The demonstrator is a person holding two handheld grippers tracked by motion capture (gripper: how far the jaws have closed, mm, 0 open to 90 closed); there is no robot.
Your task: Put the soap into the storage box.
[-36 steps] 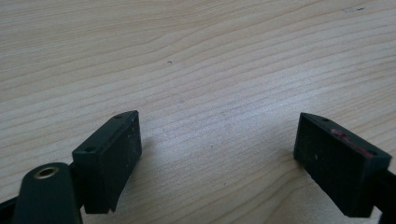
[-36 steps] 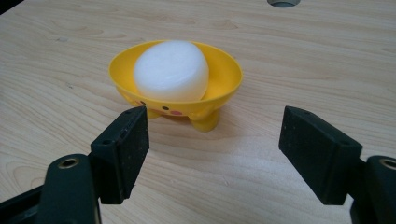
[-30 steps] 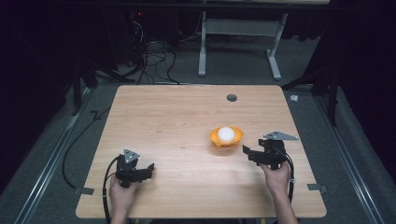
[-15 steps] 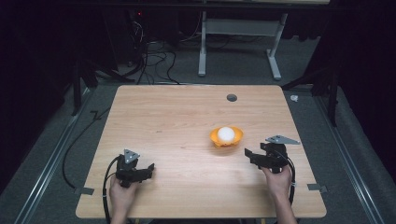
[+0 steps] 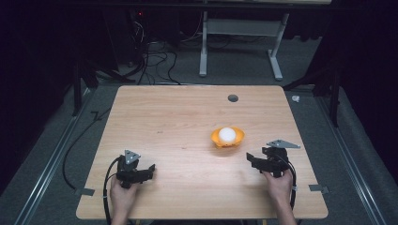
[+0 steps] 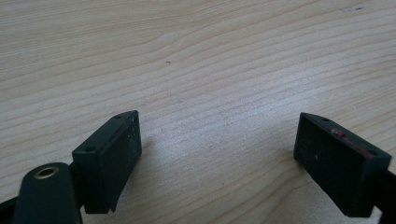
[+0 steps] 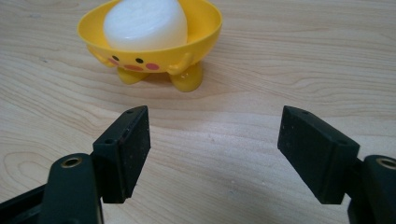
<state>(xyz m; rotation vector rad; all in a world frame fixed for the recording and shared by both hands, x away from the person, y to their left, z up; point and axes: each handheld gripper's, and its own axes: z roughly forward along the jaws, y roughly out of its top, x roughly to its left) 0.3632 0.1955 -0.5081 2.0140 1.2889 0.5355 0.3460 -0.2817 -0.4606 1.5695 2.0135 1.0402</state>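
Note:
A small yellow chick-faced bowl (image 5: 227, 138) (image 7: 205, 32) stands on the wooden table (image 5: 178, 122), right of centre. A white rounded object (image 5: 227, 135) (image 7: 144, 23) sits in it. My right gripper (image 5: 254, 160) (image 7: 214, 140) is open, low over the table just short of the bowl, jaws empty and wide apart. My left gripper (image 5: 146, 169) (image 6: 217, 156) is open near the table's front left, resting low over bare wood with nothing between its jaws. A hand holds each gripper from the near edge.
A round dark hole (image 5: 233, 98) sits near the table's far edge. Behind the table stand a white desk frame (image 5: 239, 42) and tangled cables (image 5: 155, 51) on grey carpet. A black cable (image 5: 77, 140) runs off the left side.
My right gripper has drawn back a little toward the table's near edge, away from the bowl. The left gripper has stayed put.

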